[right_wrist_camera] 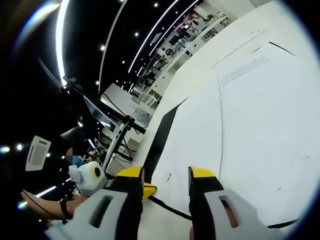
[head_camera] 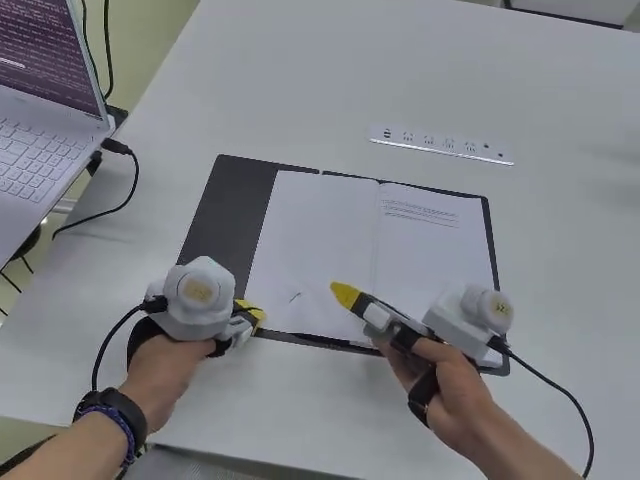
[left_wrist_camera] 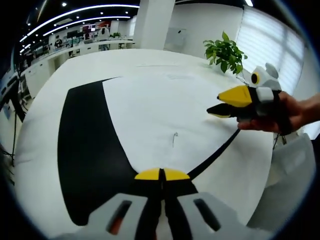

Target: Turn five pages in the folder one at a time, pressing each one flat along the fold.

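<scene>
We find the folder [head_camera: 225,210] lying open mid-frame on the table [head_camera: 300,80]. Its spread runs left to right and its fold [head_camera: 377,250] top to bottom, with the page heads uppermost. The left tool [head_camera: 248,316] is clenched at the lower-left page edge. The right tool [head_camera: 345,294], jaws parted and empty, hovers at lower centre. We advise lifting a single sheet, then stroking along the fold.
</scene>
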`<act>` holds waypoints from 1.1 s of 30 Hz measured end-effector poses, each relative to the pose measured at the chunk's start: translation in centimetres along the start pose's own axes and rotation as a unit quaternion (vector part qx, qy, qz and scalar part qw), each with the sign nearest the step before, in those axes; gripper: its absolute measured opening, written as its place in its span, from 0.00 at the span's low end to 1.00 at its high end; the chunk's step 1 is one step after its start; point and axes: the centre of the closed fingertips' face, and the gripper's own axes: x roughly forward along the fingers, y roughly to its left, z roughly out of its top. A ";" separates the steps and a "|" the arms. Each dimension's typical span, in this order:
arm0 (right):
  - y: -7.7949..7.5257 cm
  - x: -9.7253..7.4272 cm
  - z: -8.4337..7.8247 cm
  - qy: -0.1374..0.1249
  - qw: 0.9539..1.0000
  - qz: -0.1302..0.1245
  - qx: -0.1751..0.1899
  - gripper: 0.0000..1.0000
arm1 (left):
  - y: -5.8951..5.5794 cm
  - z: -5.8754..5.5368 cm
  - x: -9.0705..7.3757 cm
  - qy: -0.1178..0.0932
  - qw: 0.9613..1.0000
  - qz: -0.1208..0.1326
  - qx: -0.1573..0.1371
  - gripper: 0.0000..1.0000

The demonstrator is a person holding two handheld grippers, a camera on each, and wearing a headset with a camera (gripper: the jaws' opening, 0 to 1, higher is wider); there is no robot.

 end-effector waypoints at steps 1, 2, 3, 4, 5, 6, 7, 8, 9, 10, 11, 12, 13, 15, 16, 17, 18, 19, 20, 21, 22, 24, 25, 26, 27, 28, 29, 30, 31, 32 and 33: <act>-0.1 0.1 0.2 -0.001 1.000 0.000 -0.003 0.32 | -0.1 0.0 0.0 0.000 1.000 0.000 0.001 0.00; -0.1 0.2 0.4 -0.001 1.000 0.000 -0.006 0.30 | -0.1 0.0 0.0 -0.001 1.000 0.002 0.003 0.00; -0.2 0.3 0.5 -0.001 1.000 0.000 -0.009 0.29 | -0.1 0.1 0.0 0.000 1.000 0.002 0.004 0.00; -0.3 0.4 0.6 0.000 1.000 -0.001 -0.014 0.27 | -0.1 0.0 0.0 0.000 1.000 0.003 0.005 0.00; -0.4 0.5 0.8 0.002 1.000 -0.002 -0.016 0.27 | -0.1 0.1 0.0 0.000 1.000 0.004 0.006 0.00; -0.6 0.7 1.0 0.003 1.000 -0.003 -0.018 0.26 | -0.1 0.0 0.0 0.000 1.000 0.004 0.006 0.00; -0.8 0.9 1.2 0.004 1.000 -0.004 -0.019 0.26 | -0.1 0.0 0.0 0.000 1.000 0.004 0.004 0.00; -1.0 1.0 1.5 0.004 1.000 -0.005 -0.020 0.26 | -0.1 0.0 0.0 -0.001 1.000 0.005 0.002 0.00; -1.1 1.1 1.7 0.004 1.000 -0.006 -0.022 0.25 | -0.1 0.1 0.0 -0.002 1.000 0.005 0.001 0.00; -1.3 1.2 1.9 0.002 1.000 -0.007 -0.023 0.24 | -0.1 0.0 0.0 -0.003 1.000 0.006 -0.001 0.00; -1.5 1.4 2.1 0.001 1.000 -0.009 -0.024 0.23 | -0.1 0.0 0.0 -0.003 1.000 0.006 -0.001 0.00; -1.8 1.6 2.4 0.001 1.000 -0.011 -0.025 0.22 | -0.1 0.0 0.0 -0.003 1.000 0.007 -0.001 0.00; -2.0 1.7 2.6 0.001 1.000 -0.012 -0.024 0.21 | -0.1 0.0 0.0 -0.003 1.000 0.007 -0.001 0.00; -2.6 2.1 3.0 0.001 1.000 -0.015 -0.024 0.20 | -0.1 0.0 0.0 -0.003 1.000 0.006 -0.004 0.00; -2.8 2.2 3.1 0.001 1.000 -0.015 -0.025 0.19 | -0.1 0.0 0.0 -0.003 1.000 0.006 -0.004 0.00; -3.0 2.5 3.4 0.002 1.000 -0.016 -0.027 0.18 | -0.1 0.0 0.0 -0.002 1.000 0.006 -0.004 0.00; -3.1 2.6 3.5 0.002 0.999 -0.016 -0.028 0.17 | -0.1 0.0 0.0 -0.001 1.000 0.006 -0.003 0.00; -3.3 2.8 3.7 0.003 0.999 -0.017 -0.030 0.16 | -0.1 0.0 0.0 0.000 1.000 0.006 -0.003 0.00; -3.5 3.0 3.8 0.003 0.999 -0.017 -0.030 0.15 | -0.1 0.0 0.0 0.000 1.000 0.007 -0.003 0.00; -3.7 3.3 4.0 0.003 0.999 -0.016 -0.029 0.14 | -0.1 0.0 0.0 0.000 1.000 0.007 -0.003 0.00; -3.9 3.4 4.1 0.003 1.000 -0.016 -0.027 0.12 | -0.1 0.0 0.1 0.001 1.000 0.007 -0.004 0.00; -4.2 3.9 4.3 0.003 1.000 -0.017 -0.024 0.10 | -0.1 0.0 0.1 0.001 1.000 0.007 -0.004 0.00; -4.3 4.0 4.3 0.003 1.000 -0.017 -0.023 0.09 | -0.1 0.0 0.1 0.001 1.000 0.007 -0.004 0.00; -4.6 4.2 4.3 0.004 1.000 -0.020 -0.020 0.08 | -0.1 0.0 0.1 0.002 1.000 0.007 -0.005 0.00; -4.9 4.4 4.3 0.002 1.000 -0.022 -0.016 0.07 | 0.0 0.0 0.1 0.002 1.000 0.007 -0.005 0.00; -5.1 4.5 4.4 0.001 1.000 -0.023 -0.013 0.06 | 0.0 0.0 0.1 0.002 1.000 0.007 -0.005 0.00; -5.3 4.6 4.4 0.000 1.000 -0.024 -0.012 0.05 | 0.0 0.0 0.1 0.003 1.000 0.006 -0.006 0.00; -5.5 4.7 4.5 0.000 1.000 -0.027 -0.010 0.03 | 0.0 0.0 0.2 0.003 1.000 0.006 -0.006 0.00; -5.7 4.7 4.6 -0.003 1.000 -0.028 -0.007 0.01 | 0.0 0.0 0.2 0.003 1.000 0.006 -0.006 0.00; -5.9 4.7 4.8 -0.009 1.000 -0.030 -0.003 0.00 | 0.0 -0.1 0.2 0.003 1.000 0.007 -0.006 0.00; -6.0 4.7 5.0 -0.011 1.000 -0.029 0.000 0.00 | 0.0 -0.1 0.2 0.003 1.000 0.007 -0.007 0.00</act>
